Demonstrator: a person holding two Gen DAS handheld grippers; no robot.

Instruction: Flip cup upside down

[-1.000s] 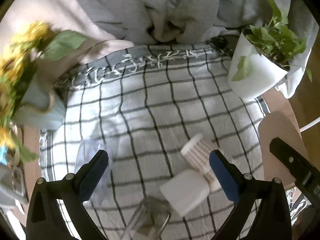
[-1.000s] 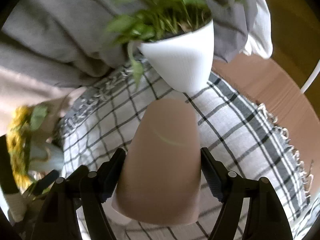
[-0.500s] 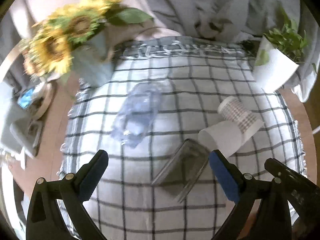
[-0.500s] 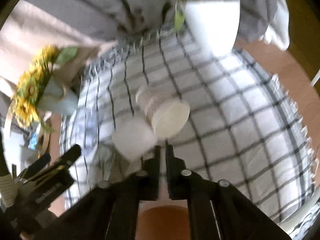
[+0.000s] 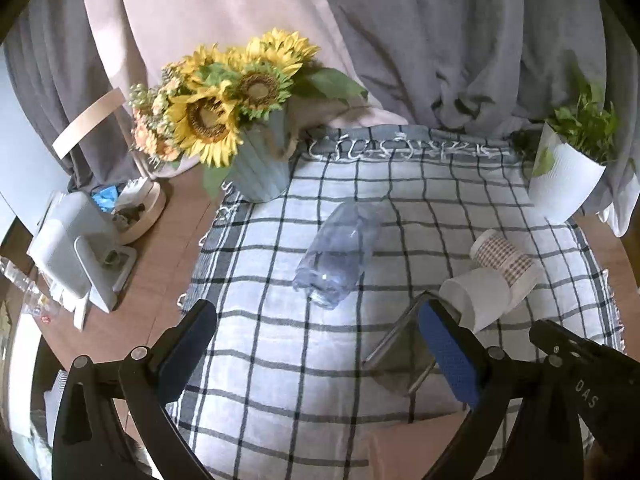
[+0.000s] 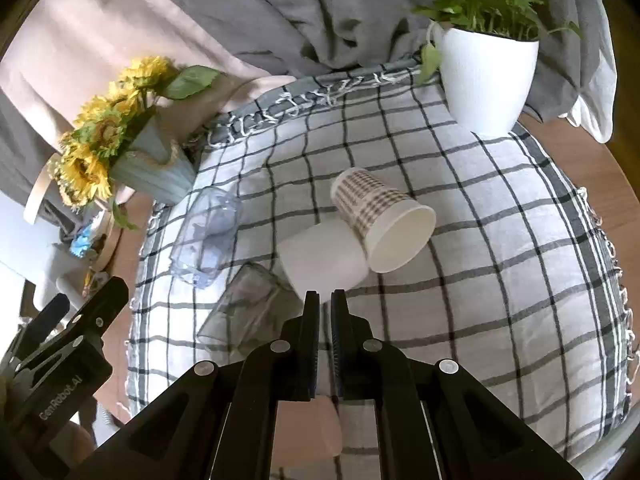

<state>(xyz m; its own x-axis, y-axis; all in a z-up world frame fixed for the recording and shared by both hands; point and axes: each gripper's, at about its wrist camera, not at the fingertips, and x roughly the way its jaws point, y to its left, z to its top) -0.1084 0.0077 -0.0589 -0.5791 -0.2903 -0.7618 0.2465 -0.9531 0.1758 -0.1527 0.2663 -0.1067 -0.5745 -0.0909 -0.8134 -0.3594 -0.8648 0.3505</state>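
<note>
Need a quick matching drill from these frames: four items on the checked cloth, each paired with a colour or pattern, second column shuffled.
Column 1:
1. paper cup
2. plant pot
3. vase
4. left gripper pads

Column 2:
a. blue
b. plain white
c. houndstooth outside, cream inside
d. pale blue-green, ribbed

Pairs: 1-c, 2-b, 3-d, 4-a
</note>
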